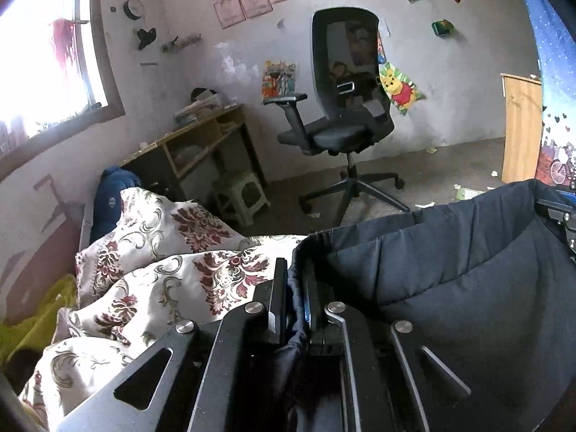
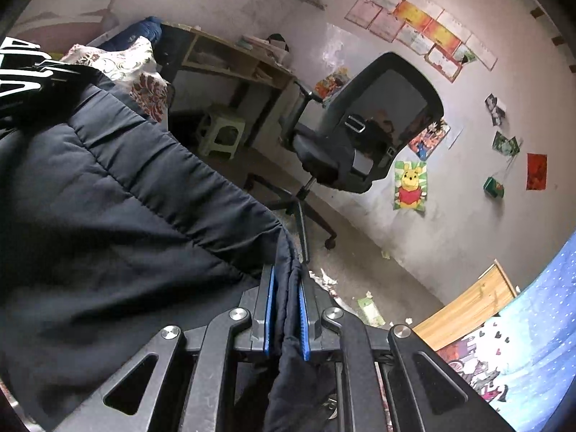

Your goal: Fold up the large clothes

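Observation:
A large dark navy quilted jacket (image 1: 450, 273) is held up between both grippers. My left gripper (image 1: 294, 270) is shut on its gathered hem edge at one corner; the fabric stretches away to the right. In the right wrist view the same jacket (image 2: 108, 198) fills the left half, and my right gripper (image 2: 286, 280) is shut on its gathered hem, with cloth hanging down between the blue pads (image 2: 270, 309). The other gripper shows at the far right edge of the left wrist view (image 1: 561, 216).
A floral white-and-maroon quilt (image 1: 154, 273) lies on the bed below left. A black office chair (image 1: 342, 108) stands on the floor ahead, with a wooden desk (image 1: 201, 136) and green stool (image 1: 241, 194) beside it. Litter is scattered on the floor.

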Demonstrator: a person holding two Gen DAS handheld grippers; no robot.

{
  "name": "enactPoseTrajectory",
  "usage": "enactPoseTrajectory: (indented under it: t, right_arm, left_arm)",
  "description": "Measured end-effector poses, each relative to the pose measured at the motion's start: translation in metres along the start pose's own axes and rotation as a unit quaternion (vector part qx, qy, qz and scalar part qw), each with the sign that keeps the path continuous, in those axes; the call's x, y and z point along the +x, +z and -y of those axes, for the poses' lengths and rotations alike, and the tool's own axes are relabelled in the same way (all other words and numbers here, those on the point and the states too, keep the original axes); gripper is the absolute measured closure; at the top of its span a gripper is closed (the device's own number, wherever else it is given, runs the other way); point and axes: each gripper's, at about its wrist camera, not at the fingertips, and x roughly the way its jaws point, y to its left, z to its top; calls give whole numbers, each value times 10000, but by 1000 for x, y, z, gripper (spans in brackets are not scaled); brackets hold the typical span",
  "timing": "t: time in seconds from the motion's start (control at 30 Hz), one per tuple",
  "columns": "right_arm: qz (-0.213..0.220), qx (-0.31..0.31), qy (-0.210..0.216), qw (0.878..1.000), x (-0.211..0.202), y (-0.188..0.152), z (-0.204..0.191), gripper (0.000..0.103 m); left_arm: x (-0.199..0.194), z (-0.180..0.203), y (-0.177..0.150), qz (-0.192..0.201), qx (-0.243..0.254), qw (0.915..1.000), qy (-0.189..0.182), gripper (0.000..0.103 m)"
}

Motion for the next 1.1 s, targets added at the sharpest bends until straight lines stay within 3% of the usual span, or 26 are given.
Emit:
enactPoseTrajectory:
  t: [0.03, 0.23, 0.33, 0.4, 0.43, 0.47, 0.5, 0.53, 0.63, 0.77, 0.87, 1.1]
  right_arm:
    - [-12, 37, 22, 10000, 4, -2, -1, 92]
    - [14, -163, -7, 9999, 7, -11, -14, 87]
    - [126, 45, -43, 9999, 3, -12, -2, 72]
    - [255, 305, -97, 9992, -4, -14, 11, 37]
    - [338, 450, -124, 9983, -9, -14, 18, 29]
    - [416, 582, -136, 9973, -13, -15, 24, 20]
    - [494, 768, -124, 9957, -20, -16, 33, 17]
    - [518, 885, -104, 9947, -23, -16, 39, 17]
    - [586, 1248, -159, 9903, -35, -16, 58, 13]
    - [793, 1564, -69, 9845, -59, -13, 74, 6]
    - [920, 1738, 101, 9804, -79, -12, 78, 0]
    - [741, 1832, 594, 9785, -104, -18, 68, 0]
  left_arm:
    - [4, 1, -1, -46, -6, 10000, -2, 97]
    - [18, -2, -6, -174, -117, 9998, -60, 96]
    - [15, -4, -6, -153, -213, 9996, -136, 94]
    - [9, -8, -5, -59, -265, 9994, -216, 80]
    - [6, -8, -3, -14, -296, 9993, -225, 71]
    - [0, -11, -2, 95, -393, 9990, -192, 48]
    - [-5, -12, -1, 187, -473, 9986, -163, 31]
    - [-12, -15, 0, 319, -581, 9977, -161, 27]
    - [-29, -17, 7, 466, -720, 9958, -334, 26]
    - [-48, -7, 13, 545, -464, 9969, -314, 26]
    - [-62, 1, 11, 593, -314, 9971, -356, 18]
    - [-88, 6, -4, 431, -251, 9974, -523, 11]
